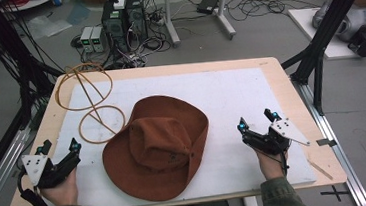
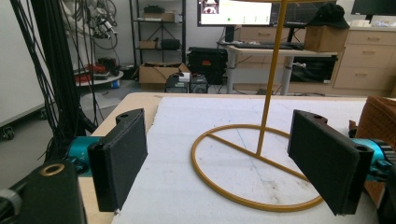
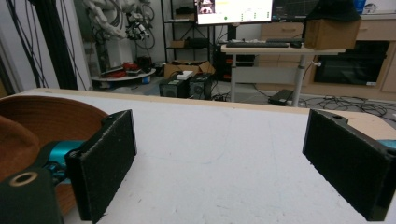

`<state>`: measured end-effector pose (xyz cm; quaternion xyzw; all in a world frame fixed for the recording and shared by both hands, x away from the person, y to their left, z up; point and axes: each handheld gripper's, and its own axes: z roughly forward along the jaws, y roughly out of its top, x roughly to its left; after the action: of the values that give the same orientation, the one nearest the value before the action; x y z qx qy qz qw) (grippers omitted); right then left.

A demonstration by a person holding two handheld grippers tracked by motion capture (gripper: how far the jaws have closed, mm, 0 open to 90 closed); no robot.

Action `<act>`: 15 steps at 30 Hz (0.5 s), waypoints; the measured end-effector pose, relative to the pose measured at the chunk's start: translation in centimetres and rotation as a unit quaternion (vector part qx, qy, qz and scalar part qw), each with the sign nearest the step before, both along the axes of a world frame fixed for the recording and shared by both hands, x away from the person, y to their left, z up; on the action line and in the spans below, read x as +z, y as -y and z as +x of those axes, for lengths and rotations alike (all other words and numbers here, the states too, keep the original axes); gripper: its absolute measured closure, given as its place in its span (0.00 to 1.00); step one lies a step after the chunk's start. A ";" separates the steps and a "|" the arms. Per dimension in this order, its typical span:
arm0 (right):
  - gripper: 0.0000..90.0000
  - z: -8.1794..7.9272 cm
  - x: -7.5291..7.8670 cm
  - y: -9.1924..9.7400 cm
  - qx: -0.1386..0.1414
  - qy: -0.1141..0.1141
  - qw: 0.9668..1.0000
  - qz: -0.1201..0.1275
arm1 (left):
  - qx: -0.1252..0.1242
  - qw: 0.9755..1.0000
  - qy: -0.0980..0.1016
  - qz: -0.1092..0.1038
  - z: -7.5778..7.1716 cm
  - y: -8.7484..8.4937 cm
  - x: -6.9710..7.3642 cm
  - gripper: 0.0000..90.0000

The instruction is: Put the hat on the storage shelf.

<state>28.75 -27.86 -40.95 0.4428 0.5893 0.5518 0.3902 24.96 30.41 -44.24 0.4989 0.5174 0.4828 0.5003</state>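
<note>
Left hand-held gripper (image 1: 61,155) and right hand-held gripper (image 1: 257,122) resting near the front edge of the worktop (image 1: 279,82), jaws of both spread apart and empty, brown hat (image 1: 157,146) lying crown-up between them on the white mat (image 1: 236,98). Likely trouble: soft brim folding or slipping from a one-sided pinch, or the hat sliding off the near edge. Farther back left, wire hat stand (image 1: 90,103) just beside the brim, light and easily tipped by a sweeping lift; open room at far right.
</note>
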 end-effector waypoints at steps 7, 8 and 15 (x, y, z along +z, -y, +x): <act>0.10 0.0 0.3 -1.2 0.033 -0.010 0.999 0.003 | 0.002 1.000 -0.003 -0.006 0.0 -0.2 0.0 0.23; 0.10 0.0 0.3 -1.2 0.033 -0.010 0.999 0.003 | 0.001 1.000 -0.003 -0.006 0.0 -0.2 0.0 0.23; 0.10 0.1 0.5 -3.2 0.084 -0.030 0.996 -0.009 | 0.000 1.000 -0.003 -0.010 0.0 -0.3 -0.1 0.23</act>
<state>28.84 -24.65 -40.43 0.4050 0.6408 0.5637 0.3281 24.98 30.68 -44.33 0.4953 0.5236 0.4767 0.5033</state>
